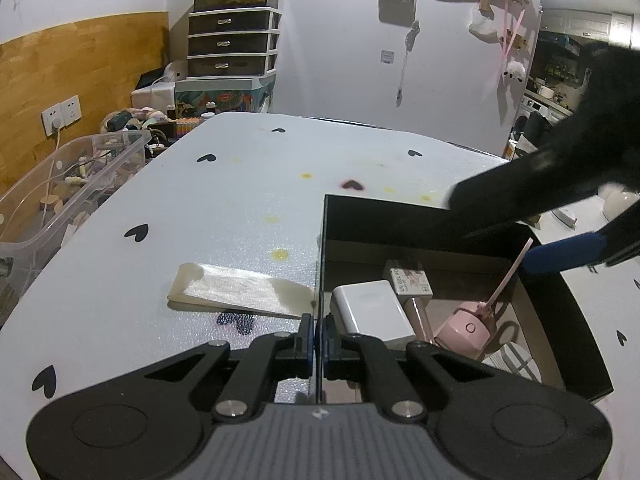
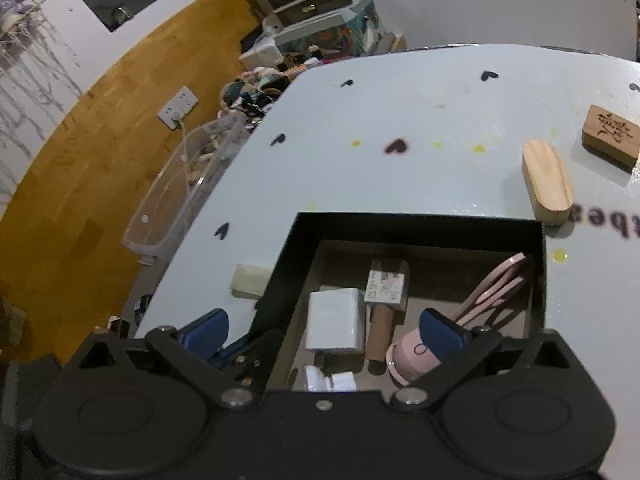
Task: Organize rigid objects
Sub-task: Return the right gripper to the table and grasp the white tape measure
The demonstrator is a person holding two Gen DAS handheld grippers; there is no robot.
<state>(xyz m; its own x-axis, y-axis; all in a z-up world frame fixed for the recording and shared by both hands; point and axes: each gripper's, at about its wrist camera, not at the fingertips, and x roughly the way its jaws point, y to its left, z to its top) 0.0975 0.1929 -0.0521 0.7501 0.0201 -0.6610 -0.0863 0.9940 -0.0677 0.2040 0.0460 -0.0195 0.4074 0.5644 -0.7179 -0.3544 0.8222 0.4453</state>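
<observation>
The left gripper (image 1: 319,334) is clamped on the left wall of the black box (image 1: 325,240). The right gripper (image 2: 326,330) hangs over the box, jaws spread wide with nothing gripped. Inside lie a white charger (image 2: 334,324), a gel polish carton (image 2: 386,282) and a pink handheld fan (image 2: 412,358). Two wooden blocks (image 2: 546,182) rest on the table (image 2: 400,112) beyond.

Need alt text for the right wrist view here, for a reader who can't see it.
The right tongs hang open over a black box on a pale table, empty. In the box lie a white block, a small carton and a pink gadget. Two wooden pieces sit outside, beyond its far right corner.
</observation>
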